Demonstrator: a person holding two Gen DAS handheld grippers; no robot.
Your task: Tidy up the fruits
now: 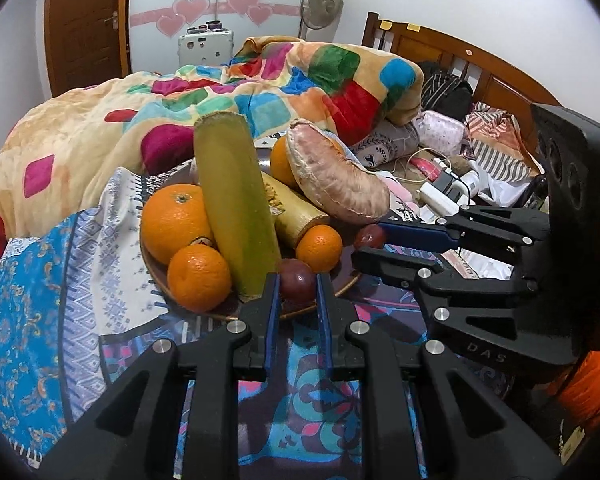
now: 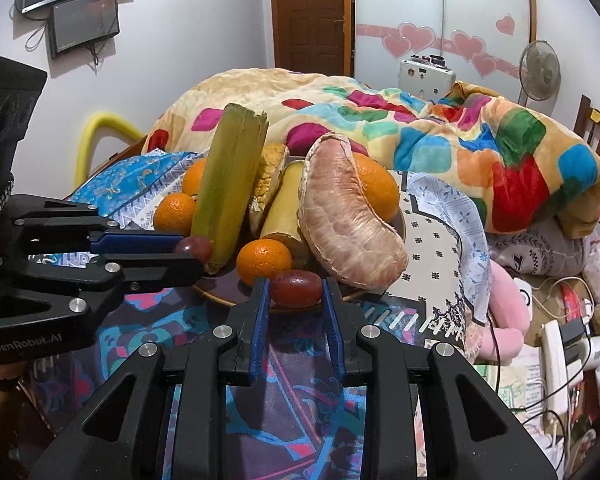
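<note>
A round brown plate (image 1: 156, 272) on the bed holds several oranges (image 1: 174, 222), a green sugarcane piece (image 1: 232, 200), a yellow cane piece (image 1: 296, 216) and a peeled pomelo segment (image 1: 332, 176). My left gripper (image 1: 298, 286) is shut on a dark red grape (image 1: 298, 280) at the plate's front edge. My right gripper (image 2: 296, 290) is shut on a second red grape (image 2: 296, 288) at the plate's rim. The right gripper shows in the left wrist view (image 1: 366, 240) with its grape (image 1: 370, 236); the left gripper shows in the right wrist view (image 2: 192, 250).
A patterned blue cloth (image 1: 32, 320) covers the bed under the plate. A colourful blanket (image 1: 284, 80) is heaped behind it. Pillows, a power strip (image 1: 440, 196) and cables lie at the right. A wooden headboard (image 1: 480, 64) and a fan (image 1: 322, 0) stand behind.
</note>
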